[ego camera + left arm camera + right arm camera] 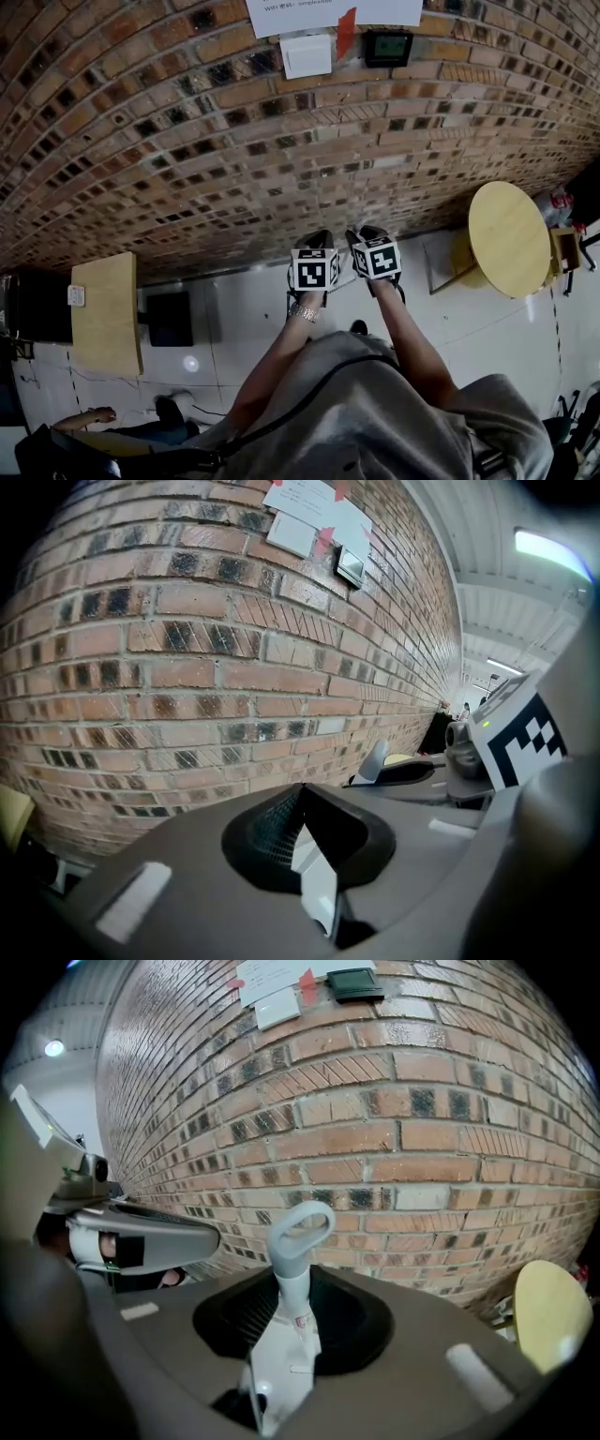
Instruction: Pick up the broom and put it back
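Since both claws already have the white plastic broom point(289, 1344) between them, we judge the pick-up done and the putting-back in hand. Our right claw point(292, 1321) pinches the slim shaft just below its pale grey hanging loop point(300, 1232), which rises upright out of the black hollow between the jaws. Our left claw point(307, 846) is pressed onto a white stretch of the same shaft, right beside the right one. The shaft looks smooth and glossy, with a small mark printed on it. No view shows the bristle end, and in the head view our arms and the marker cubes cover the shaft.

We hold the broom upright, close in front of the red-brown brick wall point(234, 141) and above the pale tiled floor point(244, 309). Next, we think, comes finding its resting place along that wall. We see no hook for the loop, so leaning it seems likelier: lower it until the head meets the floor, tip the shaft onto the bricks, then spread the jaws one claw at a time. A slick shaft could slide sideways once freed. A round yellow surface point(506, 239) stands well off to our right.
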Tool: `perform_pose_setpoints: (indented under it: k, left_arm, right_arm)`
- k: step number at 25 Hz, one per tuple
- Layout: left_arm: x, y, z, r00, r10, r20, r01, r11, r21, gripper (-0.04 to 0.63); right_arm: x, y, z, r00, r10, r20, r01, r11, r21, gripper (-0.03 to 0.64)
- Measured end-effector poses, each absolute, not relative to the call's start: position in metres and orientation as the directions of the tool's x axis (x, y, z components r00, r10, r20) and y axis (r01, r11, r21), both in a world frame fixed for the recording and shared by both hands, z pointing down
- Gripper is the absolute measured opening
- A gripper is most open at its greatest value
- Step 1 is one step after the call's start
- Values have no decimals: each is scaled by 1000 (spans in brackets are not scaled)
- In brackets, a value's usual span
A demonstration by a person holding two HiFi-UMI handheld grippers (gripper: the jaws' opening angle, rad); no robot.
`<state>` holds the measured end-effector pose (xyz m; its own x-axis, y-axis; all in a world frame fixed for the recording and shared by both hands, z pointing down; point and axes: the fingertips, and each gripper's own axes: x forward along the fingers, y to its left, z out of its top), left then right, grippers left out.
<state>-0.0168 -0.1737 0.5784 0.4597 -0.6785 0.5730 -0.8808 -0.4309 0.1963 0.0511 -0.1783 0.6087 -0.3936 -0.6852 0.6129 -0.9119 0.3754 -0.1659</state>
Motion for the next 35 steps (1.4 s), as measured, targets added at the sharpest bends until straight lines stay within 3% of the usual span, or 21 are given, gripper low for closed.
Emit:
perform_pose_setpoints:
  k: [9,20,31,32,34,35]
  left_arm:
    - [-41,-168,583,420,-712,564,-906,-368,210,2]
    - [-103,-151,617,252,-731,634,-966,-154,206,2]
    - [-135,-137,644,169,-714,679,-979,-42,199,2]
    - [-135,-137,645,169,-714,680,-979,-41,200,2]
    - [-132,-139,646,174,-713,679,-978,-46,203,2]
    - [-129,-141,646,179,-713,678,-978,-51,204,2]
  right_arm:
    - [65,-233,654,-370,-671,643,-922,351,-164,97]
    - [80,-283,768,-297,-564,770,-932,347,-106,97]
    - [84,-354,780,-257,-645,720,-934,356,-15,98]
    - [83,-358,779,-260,-645,719,-932,361,-13,104]
    - [83,-361,777,-262,-644,718,-930,367,-10,187]
    - [85,-360,776,-258,-644,721,-931,366,-6,187]
